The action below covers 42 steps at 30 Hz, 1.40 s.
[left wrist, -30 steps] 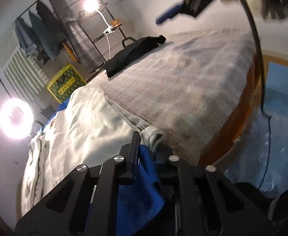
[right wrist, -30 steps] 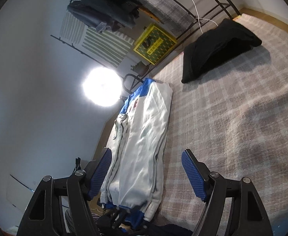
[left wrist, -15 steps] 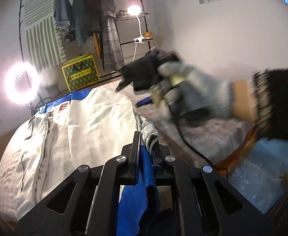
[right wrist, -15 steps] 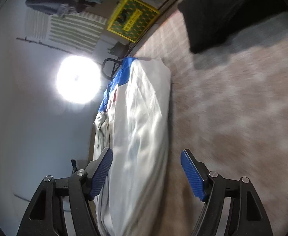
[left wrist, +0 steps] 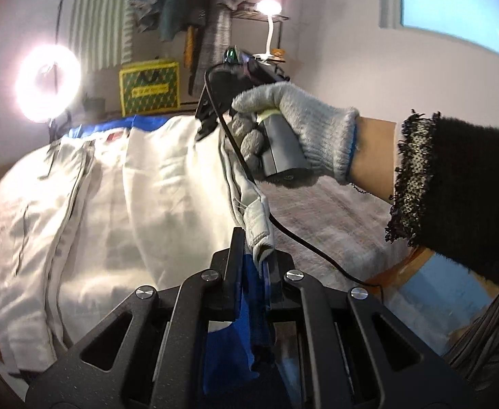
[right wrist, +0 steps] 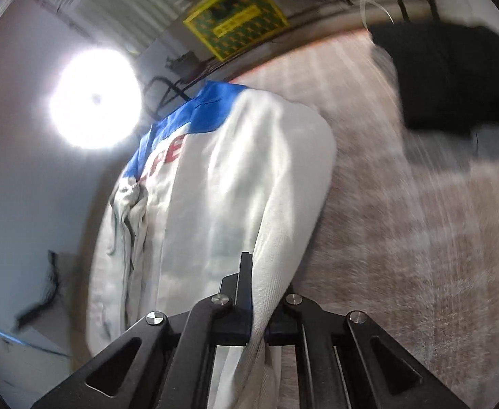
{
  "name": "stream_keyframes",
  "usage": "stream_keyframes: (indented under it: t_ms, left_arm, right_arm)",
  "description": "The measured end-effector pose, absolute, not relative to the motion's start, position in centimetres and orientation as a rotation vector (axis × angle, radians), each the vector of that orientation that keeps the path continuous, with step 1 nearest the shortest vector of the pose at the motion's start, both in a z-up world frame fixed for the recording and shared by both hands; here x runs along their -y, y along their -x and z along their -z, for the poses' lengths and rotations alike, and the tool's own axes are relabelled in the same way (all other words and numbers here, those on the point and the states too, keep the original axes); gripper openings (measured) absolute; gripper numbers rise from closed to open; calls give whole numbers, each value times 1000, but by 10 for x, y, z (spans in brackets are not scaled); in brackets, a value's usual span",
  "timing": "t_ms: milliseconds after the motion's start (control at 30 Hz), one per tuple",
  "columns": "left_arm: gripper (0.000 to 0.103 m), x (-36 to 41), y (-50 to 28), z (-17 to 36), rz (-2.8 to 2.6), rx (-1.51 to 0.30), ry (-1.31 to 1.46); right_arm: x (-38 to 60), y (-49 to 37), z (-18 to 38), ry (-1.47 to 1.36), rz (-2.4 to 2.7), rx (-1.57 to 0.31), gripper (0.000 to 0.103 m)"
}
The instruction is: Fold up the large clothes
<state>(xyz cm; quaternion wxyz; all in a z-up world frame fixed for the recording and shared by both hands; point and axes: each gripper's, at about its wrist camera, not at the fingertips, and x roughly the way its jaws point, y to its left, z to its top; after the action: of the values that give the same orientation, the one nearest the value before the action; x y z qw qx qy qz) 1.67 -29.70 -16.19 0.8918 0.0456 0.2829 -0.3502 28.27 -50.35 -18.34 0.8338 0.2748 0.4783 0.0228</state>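
Two grippers are both clamped on the white jacket with blue collar and red lettering (right wrist: pixel 222 184), which lies lengthwise on the grey checked bedspread (right wrist: pixel 403 238). The left gripper (left wrist: pixel 254 266) pinches the ribbed grey-white cuff (left wrist: pixel 258 220) together with a fold of blue fabric; how much cloth sits behind its jaws is hidden by the black frame. The right gripper (right wrist: pixel 254 283) has just snapped its jaws closed on the jacket's right-hand edge, the cloth running down between them and out of sight under the mount. Half a second ago those jaws stood wide with nothing pressed between them. In the left wrist view the gloved right hand (left wrist: pixel 293 126) grips the right gripper's handle; the tool's tips are blocked by its own body, and a black cable (left wrist: pixel 283 225) trails from it. The sleeve of a black fuzzy sweater (left wrist: pixel 454 184) is cut off at the frame edge. The black bundle of clothing (right wrist: pixel 454 78) on the bedspread is smeared by motion blur, as is the yellow-green crate (right wrist: pixel 236 17).
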Motion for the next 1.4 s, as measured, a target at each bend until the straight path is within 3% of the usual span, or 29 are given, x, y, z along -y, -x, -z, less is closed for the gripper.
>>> stream_keyframes:
  t_ms: [367, 767, 833, 967, 1167, 1400]
  left_arm:
    - [7, 206, -40, 172, 611, -733, 218]
    - [7, 145, -41, 211, 473, -853, 353]
    - [7, 144, -42, 213, 477, -857, 352]
    - [7, 143, -41, 213, 489, -861, 351]
    - [8, 137, -41, 211, 501, -870, 366]
    - [9, 124, -26, 203, 541, -883, 311]
  right_arm:
    - [385, -320, 142, -232, -50, -1050, 1]
    - [231, -349, 206, 220, -133, -1173, 2]
    - [234, -347, 208, 214, -134, -1174, 5]
    - [251, -342, 196, 50, -232, -1194, 30]
    - [307, -297, 142, -264, -322, -1101, 33]
    - [351, -200, 106, -280, -290, -1064, 36]
